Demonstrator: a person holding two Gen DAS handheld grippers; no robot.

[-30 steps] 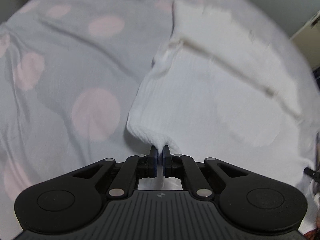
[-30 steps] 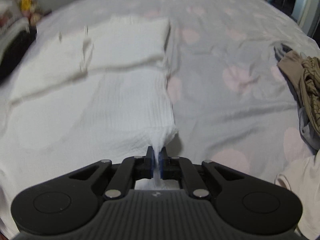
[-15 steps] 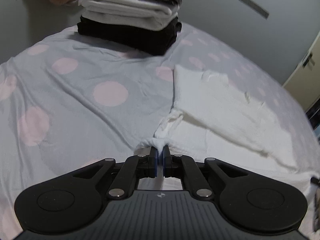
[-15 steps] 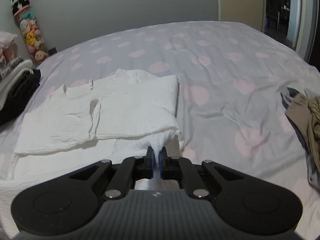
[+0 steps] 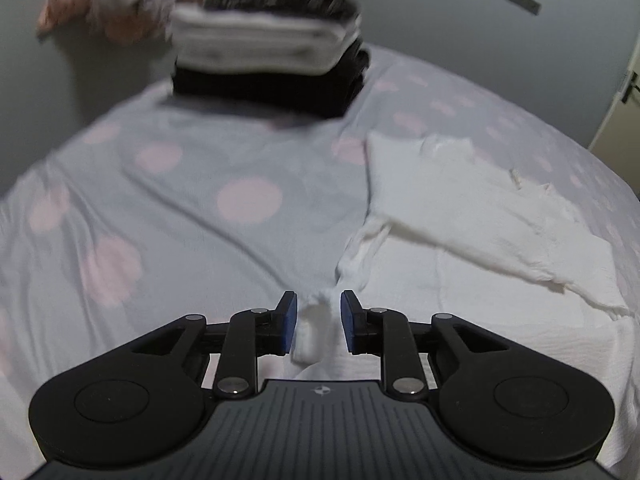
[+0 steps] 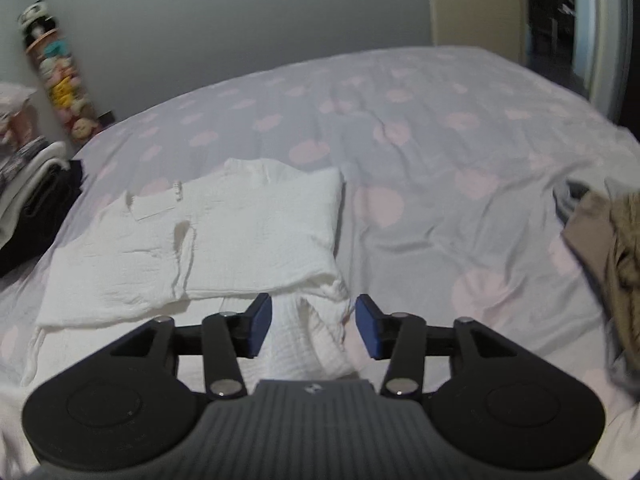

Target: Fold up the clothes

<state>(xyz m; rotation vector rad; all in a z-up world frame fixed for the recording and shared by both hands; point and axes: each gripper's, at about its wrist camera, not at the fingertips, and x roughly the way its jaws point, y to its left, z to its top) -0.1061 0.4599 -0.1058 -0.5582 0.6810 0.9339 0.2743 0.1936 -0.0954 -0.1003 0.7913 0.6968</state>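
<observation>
Left wrist view first: the left gripper has just been opening, its blue pads now spread with a bunched corner of the white ribbed top standing loose between them, pads clear of the cloth. Right wrist view, same story: the right gripper has just been opening too, jaws wider, a crumpled hem corner of the top between the pads and not pinched. The garment lies on the spotted bed sheet, upper part already folded down over the lower. Here's the risk, as I judge it: those freed corners are puckered, so the fold edge may spring or sit crooked, and a pad drawing back could snag the ribbed weave and drag the layer askew. On the left there's bare sheet beside the garment, but the stack of folded clothes sits beyond, toward the wall. On the right, open sheet runs well out before the heap of unfolded clothes at the bed's edge, so that's the easier side to swing through.
</observation>
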